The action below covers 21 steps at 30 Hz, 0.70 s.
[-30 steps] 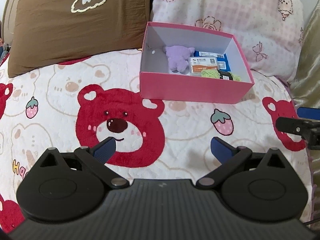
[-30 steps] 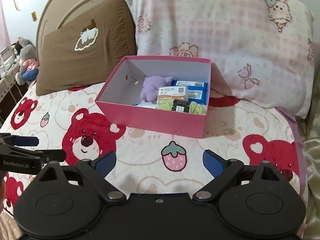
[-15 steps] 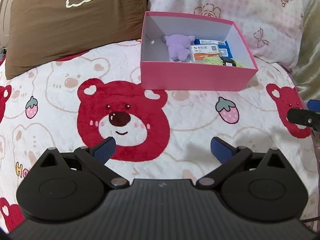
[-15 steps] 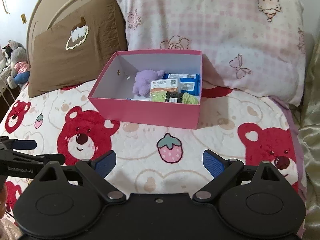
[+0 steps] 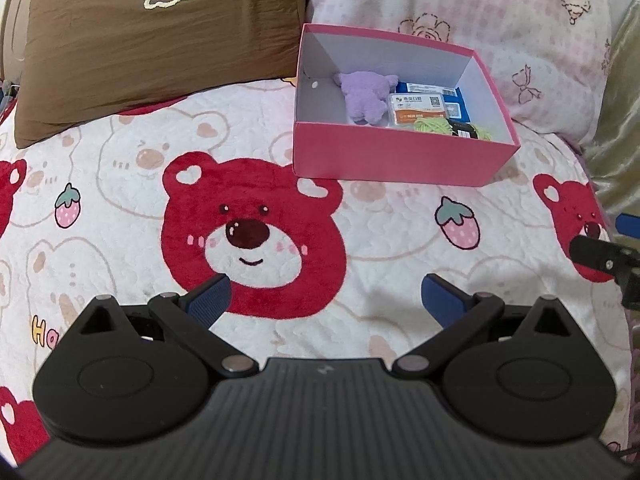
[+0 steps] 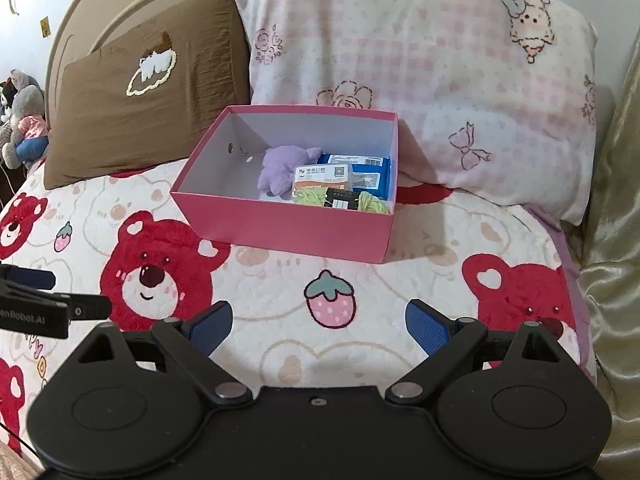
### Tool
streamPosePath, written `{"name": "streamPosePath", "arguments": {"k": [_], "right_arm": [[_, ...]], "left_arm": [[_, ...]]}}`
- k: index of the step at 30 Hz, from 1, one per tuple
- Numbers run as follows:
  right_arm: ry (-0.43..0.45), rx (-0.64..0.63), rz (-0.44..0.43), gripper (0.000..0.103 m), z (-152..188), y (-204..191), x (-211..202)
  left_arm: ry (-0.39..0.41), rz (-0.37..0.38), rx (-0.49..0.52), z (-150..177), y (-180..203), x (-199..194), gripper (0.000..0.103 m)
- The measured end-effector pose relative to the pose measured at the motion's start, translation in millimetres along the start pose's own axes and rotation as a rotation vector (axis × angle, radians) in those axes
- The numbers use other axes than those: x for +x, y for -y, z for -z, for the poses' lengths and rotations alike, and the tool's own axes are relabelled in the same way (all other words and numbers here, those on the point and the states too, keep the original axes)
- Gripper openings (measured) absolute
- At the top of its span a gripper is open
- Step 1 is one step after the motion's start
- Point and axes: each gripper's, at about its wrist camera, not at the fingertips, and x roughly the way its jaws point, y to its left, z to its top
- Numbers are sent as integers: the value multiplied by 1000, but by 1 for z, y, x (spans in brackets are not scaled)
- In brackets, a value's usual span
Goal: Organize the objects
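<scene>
- Left gripper (image 5: 324, 300): blue-padded fingers spread wide, nothing between them; held above the bear-print blanket (image 5: 120, 208), over a large red bear face; well apart from the box; its side also shows at the left edge of the right wrist view.
- Right gripper (image 6: 319, 326): blue-padded fingers spread wide, empty; held above the blanket near a printed strawberry; its tip shows at the right edge of the left wrist view.
- Pink box (image 6: 288, 232): open-topped cardboard, white inside; rests on the blanket just in front of the pillows; ahead of both grippers.
- Purple plush toy (image 6: 282, 168): inside the box, near its middle, lying against the back wall.
- Blue packet (image 6: 368, 170): inside the box, flat, at the back right corner; white labels on top.
- Orange-and-white packet (image 6: 324, 174): inside the box, lying over the blue packet, touching the plush toy.
- Green yarn (image 6: 310, 196): inside the box, at the front right, with a black label band across it.
- Brown pillow (image 5: 160, 44): behind the box to the left; white embroidered motif.
- Pink checked pillow (image 6: 440, 72): behind the box to the right; printed roses and bows.
- Stuffed toys (image 6: 22, 120): at the far left beside the headboard.
</scene>
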Motion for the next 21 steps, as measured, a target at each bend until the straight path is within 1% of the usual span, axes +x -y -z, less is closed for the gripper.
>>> {"name": "streamPosePath", "arguments": {"k": [4, 12, 13, 15, 18, 21], "right_arm": [[-7, 2, -7, 96, 2, -6, 0], [9, -48, 12, 96, 4, -19, -4], [4, -41, 5, 96, 4, -19, -4], [-22, -4, -37, 96, 3, -15, -3], [-56, 53, -88, 95, 4, -11, -1], [-64, 54, -87, 96, 6, -12, 1]], "left_arm": [[-4, 1, 3, 1, 1, -1, 103], [-8, 2, 25, 3, 6, -2, 103], [-6, -1, 34, 4, 7, -2, 103], [-9, -7, 47, 4, 10, -1, 103], [-17, 4, 47, 4, 12, 0, 103], [-22, 0, 53, 5, 14, 2, 103]]}}
